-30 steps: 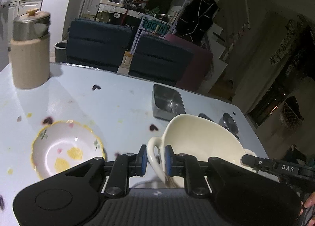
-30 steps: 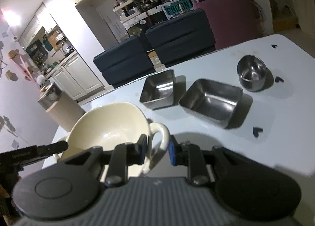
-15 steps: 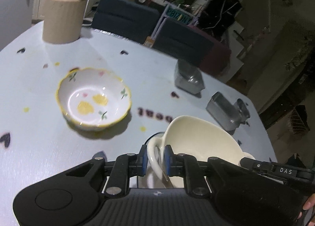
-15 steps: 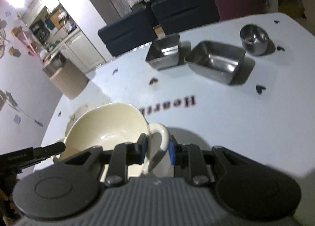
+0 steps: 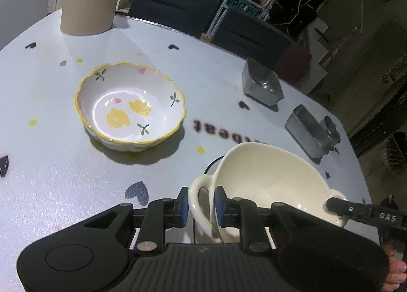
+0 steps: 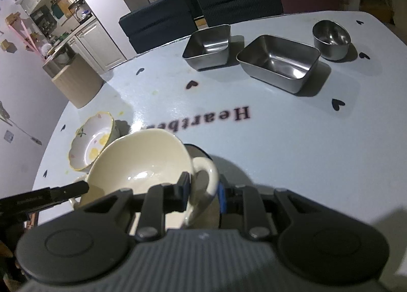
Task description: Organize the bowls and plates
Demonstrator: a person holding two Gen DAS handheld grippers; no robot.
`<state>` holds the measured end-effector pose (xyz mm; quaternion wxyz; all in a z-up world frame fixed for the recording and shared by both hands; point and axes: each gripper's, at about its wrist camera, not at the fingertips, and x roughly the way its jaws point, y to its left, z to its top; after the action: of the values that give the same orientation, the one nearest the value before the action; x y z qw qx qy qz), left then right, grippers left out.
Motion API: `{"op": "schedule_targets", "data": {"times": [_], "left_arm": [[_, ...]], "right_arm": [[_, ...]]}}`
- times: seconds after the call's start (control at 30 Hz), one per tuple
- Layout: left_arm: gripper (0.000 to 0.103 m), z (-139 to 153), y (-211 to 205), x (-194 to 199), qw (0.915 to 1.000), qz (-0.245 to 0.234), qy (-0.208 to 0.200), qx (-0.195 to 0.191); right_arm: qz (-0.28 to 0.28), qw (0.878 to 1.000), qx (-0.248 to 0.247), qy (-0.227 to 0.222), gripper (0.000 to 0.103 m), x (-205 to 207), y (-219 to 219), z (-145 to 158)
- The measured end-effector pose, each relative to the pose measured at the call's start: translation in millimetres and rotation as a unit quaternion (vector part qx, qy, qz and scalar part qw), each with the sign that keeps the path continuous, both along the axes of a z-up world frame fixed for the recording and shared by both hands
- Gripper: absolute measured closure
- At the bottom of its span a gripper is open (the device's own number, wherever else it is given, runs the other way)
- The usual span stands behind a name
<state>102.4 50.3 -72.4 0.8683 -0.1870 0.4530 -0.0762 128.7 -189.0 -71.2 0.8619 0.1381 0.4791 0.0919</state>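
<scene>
Gripping the cream two-handled bowl [image 5: 269, 177] by both loop handles, I am holding it tilted just above the pale surface [image 5: 63, 177], near its closest edge. My left tongs [image 5: 201, 204] are straddling the left handle; their jaws have just been opening a little, and I cannot tell whether both blue pads are pressing on the loop. My right tongs [image 6: 203, 191] are clamping the opposite handle, with the loop pinched between the pads. The flowered bowl [image 5: 129, 110] with the yellow scalloped rim is sitting upright on the surface, just beside the cream bowl on its left. Farther back, toward the right, a square steel tray [image 6: 208, 46], a larger steel tray [image 6: 278, 59] and a round steel cup [image 6: 330, 39] are standing in a row, well apart from the bowl I am holding. A tan canister [image 5: 90, 3] is standing at the far left corner.
</scene>
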Motion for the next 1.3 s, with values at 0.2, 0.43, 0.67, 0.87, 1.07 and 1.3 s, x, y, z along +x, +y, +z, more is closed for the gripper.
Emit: {"op": "schedule_targets", "data": {"times": [0.2,0.43,0.67,0.87,1.07,1.3], "left_arm": [[0.078,-10,2,3,0.9999,0.004,0.012,0.008],[0.077,-17,-1,6,0.9997,0.001,0.02,0.011],[0.076,-16,-4,7,0.9995,-0.003,0.024,0.021],[0.076,-13,-5,6,0.9991,-0.01,0.023,0.035],[0.076,-11,-9,5,0.9985,-0.019,0.02,0.047],[0.076,-9,-12,5,0.998,-0.029,0.018,0.054]], "right_arm": [[0.008,1.0,0.0,-0.001,0.078,0,3,1],[0.012,1.0,-0.006,-0.002,0.079,1,5,1],[0.015,1.0,-0.01,-0.004,0.079,0,6,1],[0.029,0.999,-0.022,0.008,0.077,-1,10,-2],[0.035,0.999,-0.026,0.018,0.076,-2,8,-6],[0.039,0.998,-0.038,0.028,0.074,-2,7,-10]]}}
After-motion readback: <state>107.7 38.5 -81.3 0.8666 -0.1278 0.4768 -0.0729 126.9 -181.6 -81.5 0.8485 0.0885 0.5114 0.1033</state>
